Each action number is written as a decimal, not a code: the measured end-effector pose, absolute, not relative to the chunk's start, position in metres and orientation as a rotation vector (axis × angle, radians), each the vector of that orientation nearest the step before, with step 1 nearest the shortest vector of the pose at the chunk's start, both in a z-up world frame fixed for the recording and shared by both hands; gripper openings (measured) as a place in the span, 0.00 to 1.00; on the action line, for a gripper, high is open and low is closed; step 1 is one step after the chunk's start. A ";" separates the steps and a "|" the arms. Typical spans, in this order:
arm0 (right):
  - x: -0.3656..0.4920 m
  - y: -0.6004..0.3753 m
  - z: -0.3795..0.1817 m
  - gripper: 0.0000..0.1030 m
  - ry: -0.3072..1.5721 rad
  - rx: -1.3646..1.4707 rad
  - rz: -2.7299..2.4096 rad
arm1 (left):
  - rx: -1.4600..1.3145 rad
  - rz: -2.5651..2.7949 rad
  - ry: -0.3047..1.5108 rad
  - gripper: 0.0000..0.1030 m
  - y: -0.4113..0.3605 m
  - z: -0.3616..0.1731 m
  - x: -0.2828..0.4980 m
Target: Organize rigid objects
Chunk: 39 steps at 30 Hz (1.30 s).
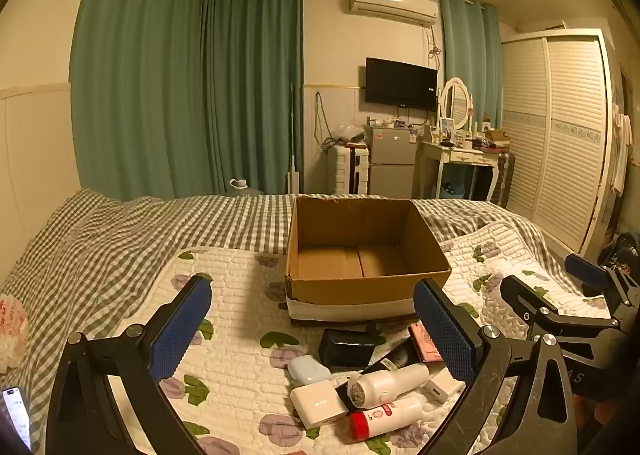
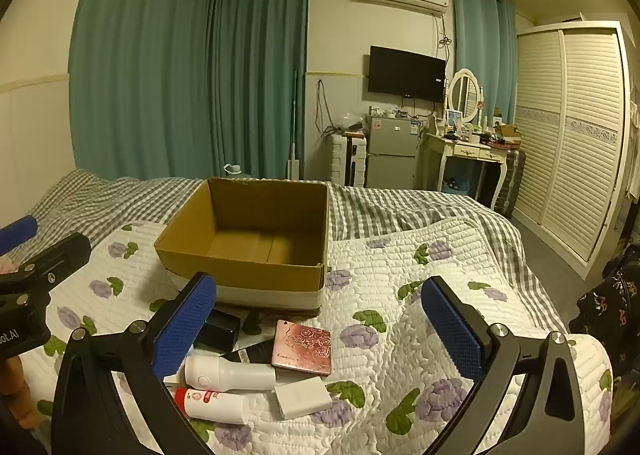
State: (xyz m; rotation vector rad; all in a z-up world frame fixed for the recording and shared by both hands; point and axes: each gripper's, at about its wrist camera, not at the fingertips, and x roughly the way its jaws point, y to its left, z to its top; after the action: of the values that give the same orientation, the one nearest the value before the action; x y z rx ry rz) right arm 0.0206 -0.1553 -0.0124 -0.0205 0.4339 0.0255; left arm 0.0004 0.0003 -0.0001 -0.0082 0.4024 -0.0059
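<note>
An open, empty cardboard box (image 1: pixel 362 251) (image 2: pixel 256 239) sits on the quilted bed. In front of it lies a heap of small items: a black box (image 1: pixel 346 347) (image 2: pixel 222 329), a white bottle (image 1: pixel 386 383) (image 2: pixel 232 373), a red-capped white bottle (image 1: pixel 386 419) (image 2: pixel 212 403), a white block (image 1: pixel 318 403), a pale blue case (image 1: pixel 308 371), a pink case (image 2: pixel 303 347) and a white card box (image 2: pixel 303 399). My left gripper (image 1: pixel 316 331) hovers open above the heap. My right gripper (image 2: pixel 320 329) is open too, over the pink case. Neither holds anything.
A white floral quilt (image 2: pixel 400 315) covers the grey checked bedsheet (image 1: pixel 100 239). A phone (image 1: pixel 16 415) lies at the left edge beside a plastic bag (image 1: pixel 12 327). Beyond the bed stand a fridge (image 1: pixel 392 159), a dressing table (image 1: pixel 460 155) and a wardrobe (image 2: pixel 576 135).
</note>
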 end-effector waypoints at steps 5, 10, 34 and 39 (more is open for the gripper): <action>0.020 -0.155 -0.013 1.00 0.433 -0.021 0.026 | 0.001 -0.013 0.396 1.00 0.001 0.001 0.000; 0.020 -0.155 -0.013 1.00 0.435 -0.021 0.026 | 0.009 -0.010 0.390 1.00 0.004 0.002 0.001; 0.020 -0.155 -0.013 1.00 0.434 -0.020 0.028 | 0.007 -0.008 0.389 1.00 0.002 0.001 0.001; 0.019 -0.155 -0.013 1.00 0.432 -0.021 0.026 | 0.008 -0.007 0.390 1.00 0.002 0.002 0.001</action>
State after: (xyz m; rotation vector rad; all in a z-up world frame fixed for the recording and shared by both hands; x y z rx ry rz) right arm 0.0194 -0.1549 -0.0127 -0.0213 0.4324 0.0265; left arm 0.0008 0.0018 0.0015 0.0077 0.3895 -0.0068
